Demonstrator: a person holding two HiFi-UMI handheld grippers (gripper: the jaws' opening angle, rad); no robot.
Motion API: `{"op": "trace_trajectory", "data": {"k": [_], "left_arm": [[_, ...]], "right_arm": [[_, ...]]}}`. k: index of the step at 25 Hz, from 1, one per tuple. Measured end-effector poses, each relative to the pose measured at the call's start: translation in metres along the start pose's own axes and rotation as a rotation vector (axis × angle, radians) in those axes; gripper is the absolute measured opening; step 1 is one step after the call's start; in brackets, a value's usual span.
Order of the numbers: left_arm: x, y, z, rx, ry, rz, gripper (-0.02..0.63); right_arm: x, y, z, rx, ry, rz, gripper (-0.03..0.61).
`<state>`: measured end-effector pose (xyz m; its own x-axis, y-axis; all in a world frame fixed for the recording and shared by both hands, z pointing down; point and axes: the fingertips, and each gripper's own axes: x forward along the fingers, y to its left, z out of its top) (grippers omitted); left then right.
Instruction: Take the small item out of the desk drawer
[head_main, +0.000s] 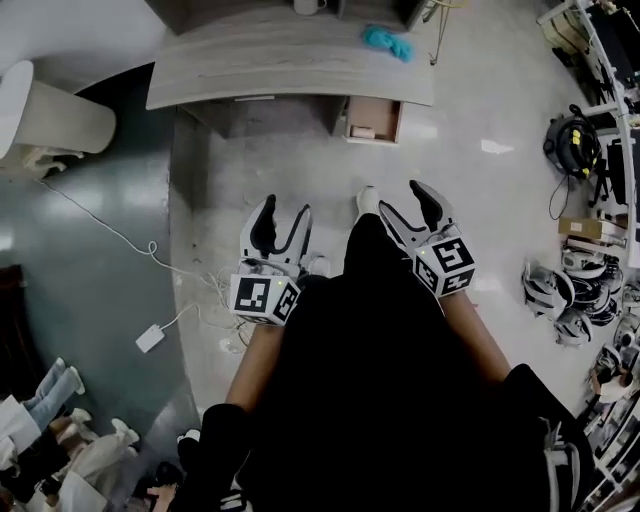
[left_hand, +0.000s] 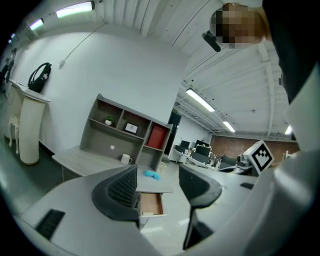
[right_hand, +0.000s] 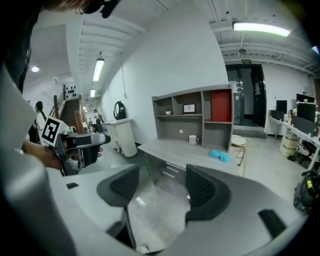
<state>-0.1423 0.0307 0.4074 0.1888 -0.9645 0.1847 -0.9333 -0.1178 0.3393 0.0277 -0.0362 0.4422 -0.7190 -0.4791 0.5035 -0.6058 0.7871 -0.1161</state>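
**Standing off from the open drawer, both claws empty**

One desk (head_main: 260, 60), with one drawer (head_main: 385, 112) pulled open under its front edge toward the right end. That probably means the opening step is done. One small pale item (head_main: 362, 132) lies inside, near the drawer's front edge.

Two grippers are held low at the person's waist, well apart from the desk. The left gripper (head_main: 287, 212) has its jaws spread, holding nothing and aimed at the drawer. The right gripper (head_main: 408, 208) also has its jaws spread and is empty.

On the desktop are one blue cloth (head_main: 387, 42) near the right edge and one mug (head_main: 308, 5) at the back.
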Motion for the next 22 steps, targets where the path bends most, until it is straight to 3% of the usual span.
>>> {"op": "trace_trajectory", "data": {"k": [8,12,22], "left_arm": [[0.111,-0.011,0.021,-0.018,0.006,0.051,0.241],[0.158,-0.017,0.024,-0.014,0.020,0.115,0.241],[0.249,-0.030,0.024,-0.006,0.072,0.165,0.241]], "right_arm": [[0.055,-0.110,0.041,-0.027,-0.022,0.074,0.276],[0.071,-0.166,0.043,-0.033,0.002,0.110,0.276],[0.117,-0.265,0.041,-0.046,0.070,0.177,0.276]]}}
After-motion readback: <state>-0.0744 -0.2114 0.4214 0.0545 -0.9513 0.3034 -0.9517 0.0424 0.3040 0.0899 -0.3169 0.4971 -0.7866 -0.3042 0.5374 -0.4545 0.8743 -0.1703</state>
